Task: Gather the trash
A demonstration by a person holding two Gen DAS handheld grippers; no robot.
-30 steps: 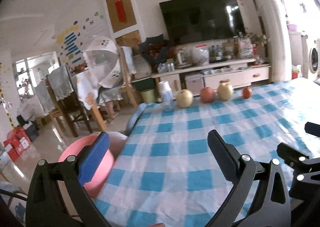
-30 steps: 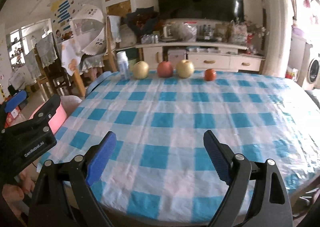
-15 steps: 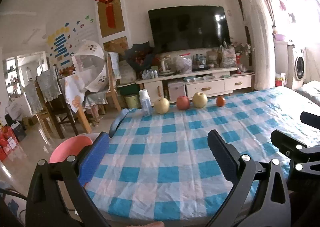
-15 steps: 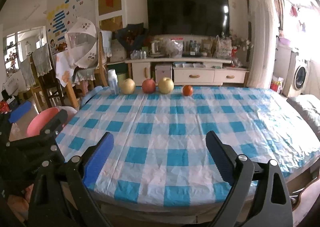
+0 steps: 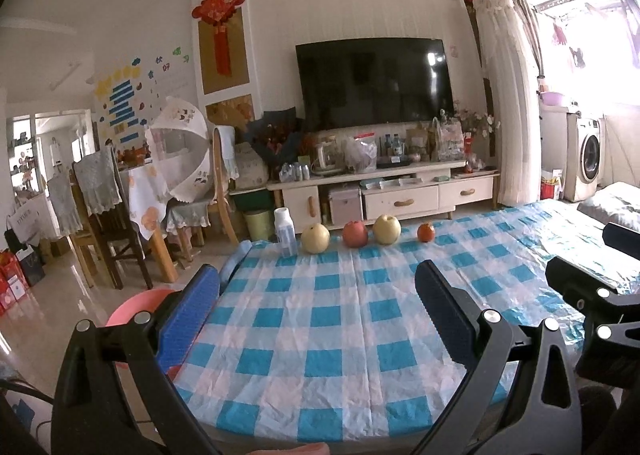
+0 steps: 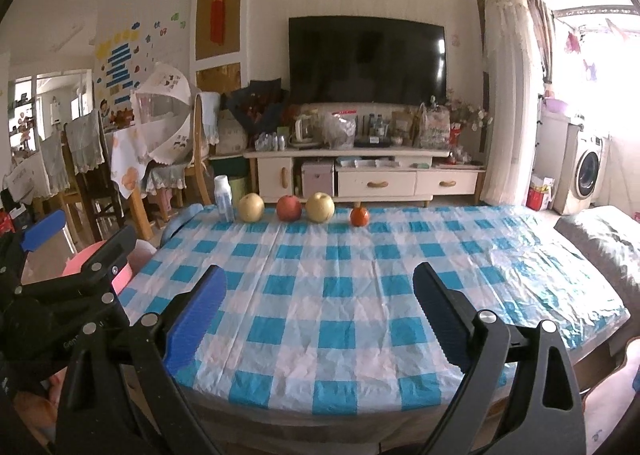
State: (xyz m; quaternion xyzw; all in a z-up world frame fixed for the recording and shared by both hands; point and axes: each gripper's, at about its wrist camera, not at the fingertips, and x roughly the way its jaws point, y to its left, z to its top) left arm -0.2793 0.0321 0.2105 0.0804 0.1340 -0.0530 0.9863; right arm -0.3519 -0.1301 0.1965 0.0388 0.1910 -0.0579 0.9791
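Note:
A white plastic bottle stands at the far left edge of the checked table, also in the right wrist view. Beside it sit a row of fruit: a yellow pear, a red apple, another pear and a small orange fruit. A pink bin stands on the floor left of the table. My left gripper is open and empty above the near table edge. My right gripper is open and empty, beside it.
Dining chairs and a covered table stand at the left. A TV cabinet lines the far wall, with a green bin beside it. A washing machine is at the right. A grey cushion lies right of the table.
Both grippers have pulled back and risen from the table. The table and fruit now look farther off, and more of the room shows. Both stay open.

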